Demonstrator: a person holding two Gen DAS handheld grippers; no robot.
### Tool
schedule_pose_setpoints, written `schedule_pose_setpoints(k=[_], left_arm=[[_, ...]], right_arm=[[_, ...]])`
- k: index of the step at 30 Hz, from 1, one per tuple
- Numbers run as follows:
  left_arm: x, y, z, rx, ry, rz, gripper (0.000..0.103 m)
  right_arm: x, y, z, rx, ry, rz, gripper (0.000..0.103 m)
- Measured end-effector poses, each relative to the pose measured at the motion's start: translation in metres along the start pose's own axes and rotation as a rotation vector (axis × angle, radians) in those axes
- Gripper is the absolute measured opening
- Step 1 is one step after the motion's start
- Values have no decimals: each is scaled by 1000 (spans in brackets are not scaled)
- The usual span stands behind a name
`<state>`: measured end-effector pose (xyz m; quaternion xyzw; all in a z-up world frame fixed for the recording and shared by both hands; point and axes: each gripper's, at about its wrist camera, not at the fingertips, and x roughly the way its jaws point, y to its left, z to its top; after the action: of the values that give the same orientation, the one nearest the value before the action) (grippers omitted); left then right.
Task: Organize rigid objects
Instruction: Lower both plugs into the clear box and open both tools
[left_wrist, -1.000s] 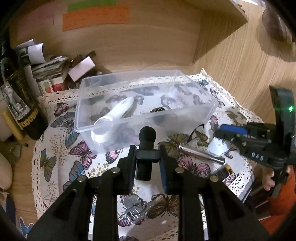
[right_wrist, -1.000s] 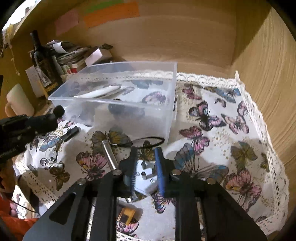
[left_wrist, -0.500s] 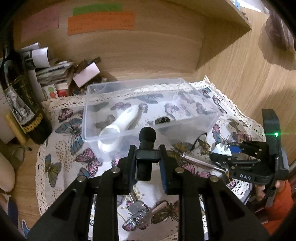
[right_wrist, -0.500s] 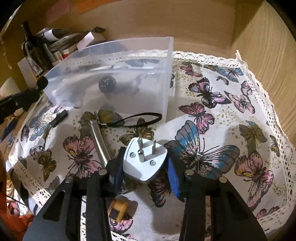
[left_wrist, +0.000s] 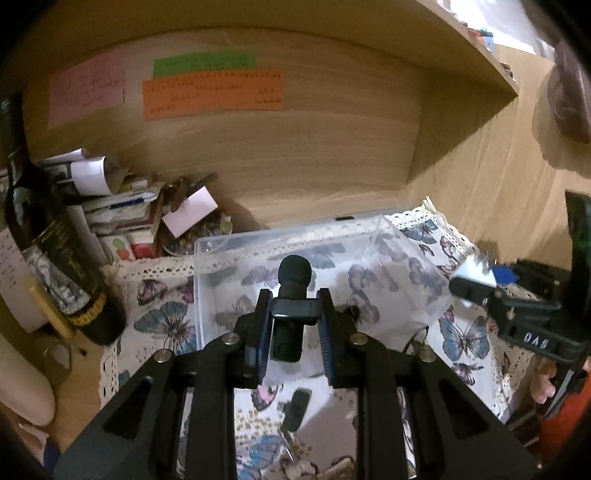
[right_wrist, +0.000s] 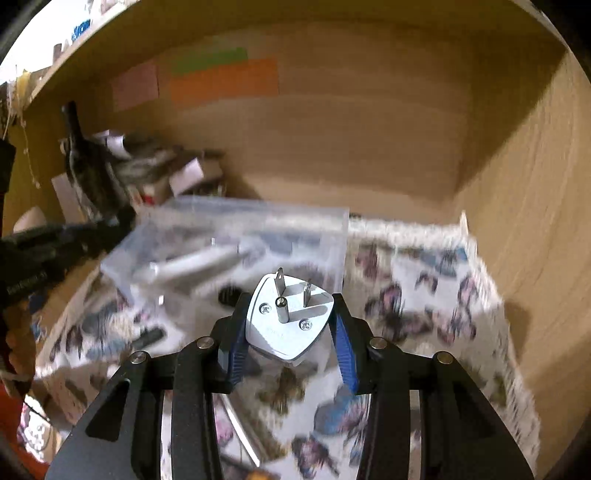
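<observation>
My left gripper (left_wrist: 293, 310) is shut on a small black clip-on microphone (left_wrist: 293, 291) with a foam tip, held above the near edge of the clear plastic box (left_wrist: 406, 258). My right gripper (right_wrist: 288, 321) is shut on a white three-pin plug adapter (right_wrist: 284, 328), lifted above the butterfly cloth (right_wrist: 424, 295) just right of the box (right_wrist: 295, 229). In the left wrist view the right gripper (left_wrist: 480, 284) shows at the right with the white plug. A white handheld device (right_wrist: 192, 264) and a small black round thing (right_wrist: 227, 295) lie in the box.
A dark wine bottle (left_wrist: 55, 251) and a pile of papers and boxes (left_wrist: 129, 206) stand at the back left. Wooden walls close the back and right. A small black stick (left_wrist: 295, 406) lies on the cloth near me. A metal rod (right_wrist: 240, 428) lies below the plug.
Both grippers have risen and tilted up. The right gripper lifted the plug off the cloth and moved toward the box. The left gripper carried the microphone up over the box's near edge.
</observation>
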<state>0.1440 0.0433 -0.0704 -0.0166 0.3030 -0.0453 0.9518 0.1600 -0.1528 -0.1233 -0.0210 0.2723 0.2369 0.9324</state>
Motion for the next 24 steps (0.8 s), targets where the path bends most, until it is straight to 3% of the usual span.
schedule_pose_setpoints(k=[8,16,24], left_arm=[[39,0,9,3,75,-10,23],[77,-7,3,27,192,-35,23],[98,-10,-4,27,245,-49,23]], right_arm=[[32,5,29,-7,15,5,38],[74,15,20,-33,126,17,38],[89,20,14,-51,169,25,38]])
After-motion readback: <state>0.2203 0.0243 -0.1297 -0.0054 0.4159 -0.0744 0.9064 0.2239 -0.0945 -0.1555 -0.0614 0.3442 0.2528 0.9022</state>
